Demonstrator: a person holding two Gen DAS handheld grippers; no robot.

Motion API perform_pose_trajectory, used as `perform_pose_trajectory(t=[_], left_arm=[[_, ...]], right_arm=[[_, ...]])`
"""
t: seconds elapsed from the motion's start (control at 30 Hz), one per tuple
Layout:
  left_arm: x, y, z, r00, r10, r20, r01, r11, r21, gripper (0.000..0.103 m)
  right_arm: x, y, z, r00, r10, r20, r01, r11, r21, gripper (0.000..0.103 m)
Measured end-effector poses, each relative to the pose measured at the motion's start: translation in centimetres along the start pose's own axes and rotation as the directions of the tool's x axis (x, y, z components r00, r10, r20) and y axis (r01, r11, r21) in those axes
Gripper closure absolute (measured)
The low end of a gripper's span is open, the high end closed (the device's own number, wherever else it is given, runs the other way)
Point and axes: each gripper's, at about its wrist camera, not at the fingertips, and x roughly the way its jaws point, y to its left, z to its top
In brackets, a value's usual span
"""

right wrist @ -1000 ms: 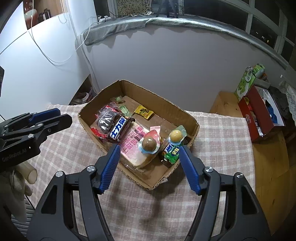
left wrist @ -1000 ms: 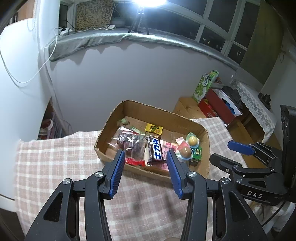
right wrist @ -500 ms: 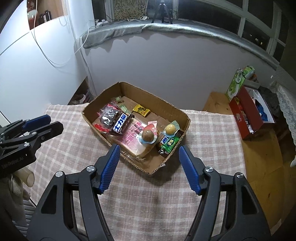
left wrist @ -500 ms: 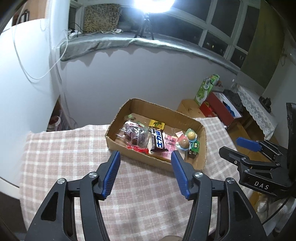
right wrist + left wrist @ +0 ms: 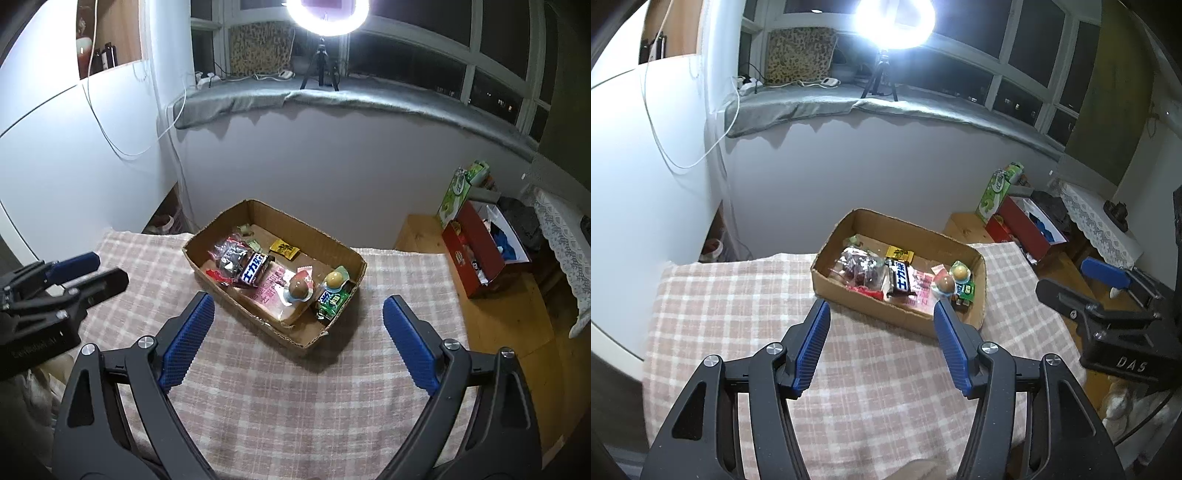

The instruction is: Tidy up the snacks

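Snacks lie in an open cardboard box on a table covered with a pink-and-white checked cloth; the box is the landmark for everything else. It is a shallow brown rectangle with ragged cut edges, its long axis running diagonally from near right to far left in the right wrist view. Inside, a dark glossy chocolate bar with blue-and-white lettering lies along the box's short way, resting on a flat pink packet. Left of the bar sits a crinkly clear bag of dark pieces. Toward the box's right end lie two round egg-shaped items in clear wrap, one brown, one yellowish, and a green packet. A small yellow sachet lies near the far wall.

Both claws hover short of the box's near edge. The left gripper is released, empty. The right gripper has just been opening; its ribbed blue pads stand wide apart with nothing between them.
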Motion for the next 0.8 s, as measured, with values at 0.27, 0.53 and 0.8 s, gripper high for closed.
perform_pose_trajectory(t=[0.27,0.53,0.8], left_arm=[[-1.5,0.3,-0.3,0.999,0.028,0.02,-0.027,0.999,-0.017,0.039],[-1.7,0.4,-0.2,0.999,0.035,0.022,-0.035,0.999,-0.025,0.038],[-1.7,0.1,-0.4,0.999,0.031,0.009,-0.031,0.999,-0.036,0.038]], right_arm=[[-1.6,0.3,-0.1,1.0,0.015,0.019,-0.015,1.0,0.014,0.008],[-1.7,0.8,-0.2,1.0,0.027,0.015,-0.027,1.0,0.008,0.008],[-1.5,0.5,-0.2,1.0,0.025,0.009,-0.025,1.0,0.014,0.008]])
